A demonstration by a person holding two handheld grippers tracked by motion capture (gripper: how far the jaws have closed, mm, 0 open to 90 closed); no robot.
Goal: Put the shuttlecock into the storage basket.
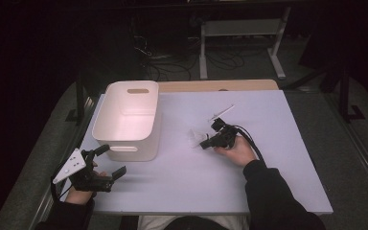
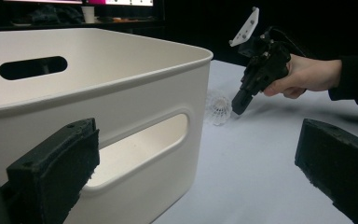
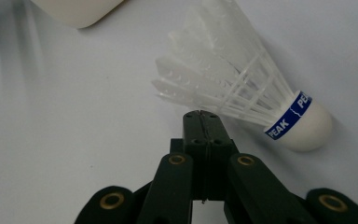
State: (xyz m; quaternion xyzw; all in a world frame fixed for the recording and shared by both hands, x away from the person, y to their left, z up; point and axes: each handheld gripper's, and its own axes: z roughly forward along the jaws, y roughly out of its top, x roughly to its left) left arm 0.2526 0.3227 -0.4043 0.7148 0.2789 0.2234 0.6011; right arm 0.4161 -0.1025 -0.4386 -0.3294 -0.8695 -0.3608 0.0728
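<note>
Shuttlecock [image 3: 242, 88]: lies on its side on the white counter [image 1: 268, 158], near the middle, just right of the white bin [image 1: 127, 120]; in the high view it is a pale smudge, hard to make out [image 1: 193, 137].
Long axis: in the right gripper view it runs from the feather skirt at upper left down to the rounded cork at lower right; the cork carries a blue band reading PEAK.
Hidden parts: the lower edge of the skirt is covered by the right gripper's tips; whether they touch the feathers I cannot tell.
Right gripper [image 3: 202, 117]: jaws pressed together with nothing between them, tips right at the shuttlecock's skirt; seen from the left gripper view it slants down towards the shuttlecock [image 2: 238, 105].
Right hand [image 1: 235, 149]: wrapped round the gripper body, dark sleeve behind it.
Left gripper [image 1: 106, 160]: jaws spread wide, empty, at the counter's near left corner beside the bin's handle slot.
Bin: upright, a slot in each end wall; its inside floor is partly hidden from the left gripper view by the near wall.
</note>
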